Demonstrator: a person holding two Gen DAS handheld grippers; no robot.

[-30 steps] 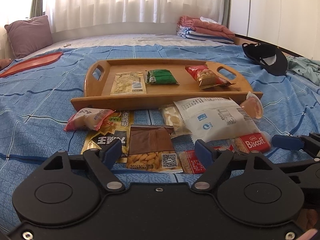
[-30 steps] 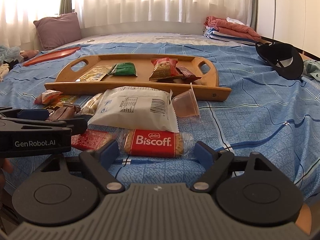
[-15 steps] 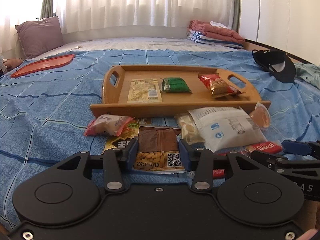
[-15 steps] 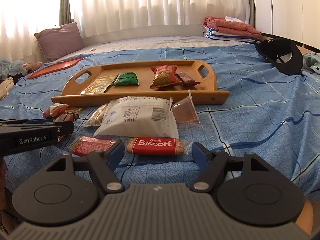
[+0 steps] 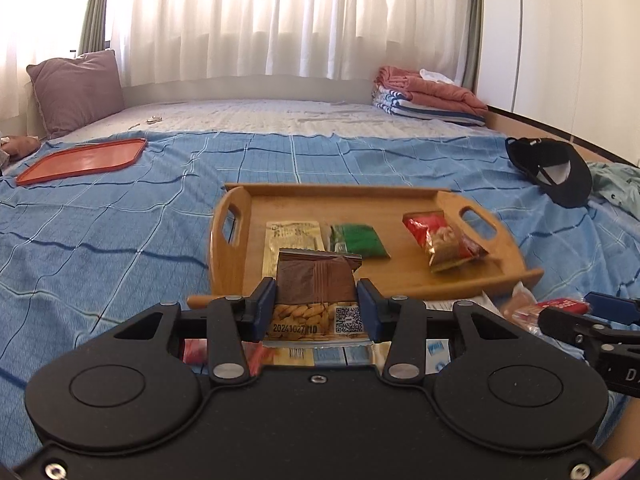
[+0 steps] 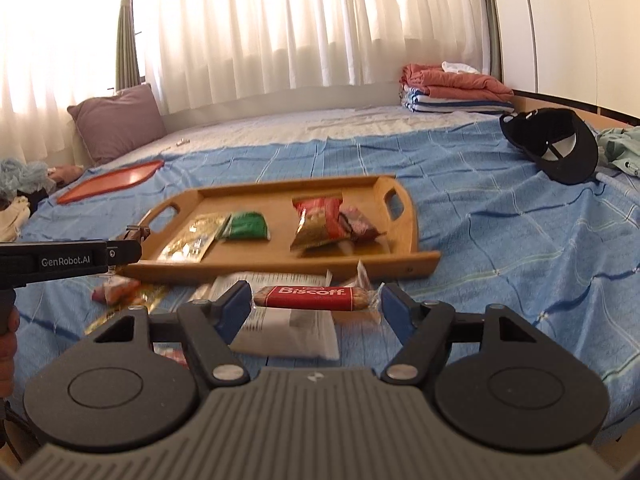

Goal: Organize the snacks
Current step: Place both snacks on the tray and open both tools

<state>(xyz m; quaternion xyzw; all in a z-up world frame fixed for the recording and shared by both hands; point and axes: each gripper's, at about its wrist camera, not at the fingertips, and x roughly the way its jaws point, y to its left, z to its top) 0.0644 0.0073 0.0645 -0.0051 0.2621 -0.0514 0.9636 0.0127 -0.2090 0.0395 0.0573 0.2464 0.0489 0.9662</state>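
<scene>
My left gripper [image 5: 316, 308] is shut on a brown peanut packet [image 5: 316, 292] and holds it lifted in front of the wooden tray [image 5: 420, 280]. My right gripper [image 6: 316, 306] is shut on a red Biscoff biscuit pack [image 6: 312, 297], lifted above the bed. The tray [image 6: 280, 200] holds a yellow packet [image 5: 294, 236], a green packet [image 5: 358, 240] and a red snack bag [image 5: 440, 240]. A white packet [image 6: 288, 328] and a pink snack [image 6: 114, 292] lie on the blue sheet in front of the tray.
An orange tray [image 5: 84, 158] lies far left on the bed. A black cap [image 6: 552, 148] sits at the right, folded towels [image 6: 452, 88] at the back right, a pillow [image 5: 76, 88] at the back left.
My left gripper closed on the peanut packet and lifted it toward the tray. My right gripper closed on the Biscoff pack and raised it off the sheet.
</scene>
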